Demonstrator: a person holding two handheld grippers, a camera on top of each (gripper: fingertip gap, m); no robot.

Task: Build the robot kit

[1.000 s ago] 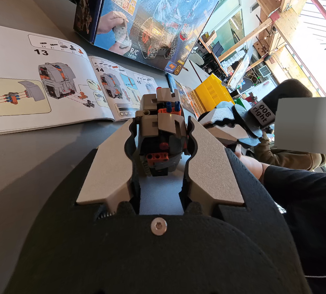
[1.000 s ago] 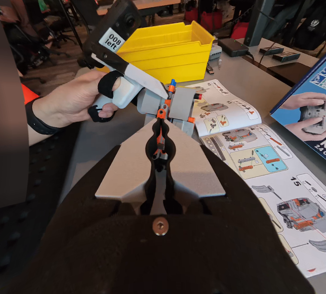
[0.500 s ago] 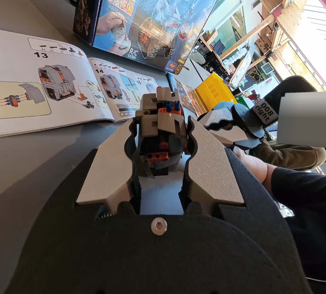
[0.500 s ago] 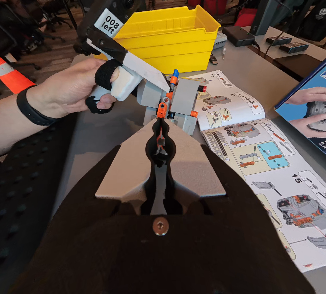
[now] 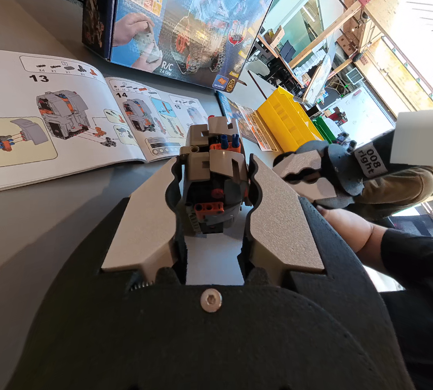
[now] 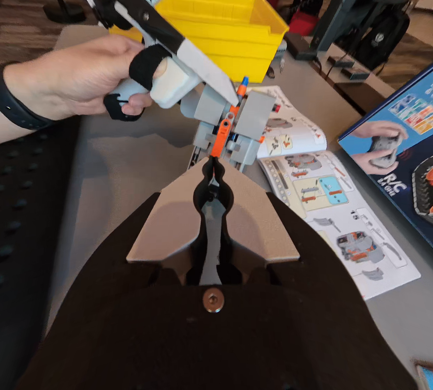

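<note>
My left gripper is shut on a grey, black and orange brick robot model that stands on the grey table. The model also shows in the right wrist view, with the left gripper coming down on it from the upper left. My right gripper is shut on a slim orange beam whose far end is up against the model's near face. In the left wrist view the right gripper sits just right of the model; the beam is hidden there.
An open instruction booklet lies beside the model. A blue kit box stands behind it. A yellow bin stands past the model. A black mat lies at the table's left edge. My hands' fingertips stand some 6 cm from each other.
My right gripper has pulled back and slid down the orange beam, which now sticks out of the fingertips toward the model. My left gripper still holds the model in place.
</note>
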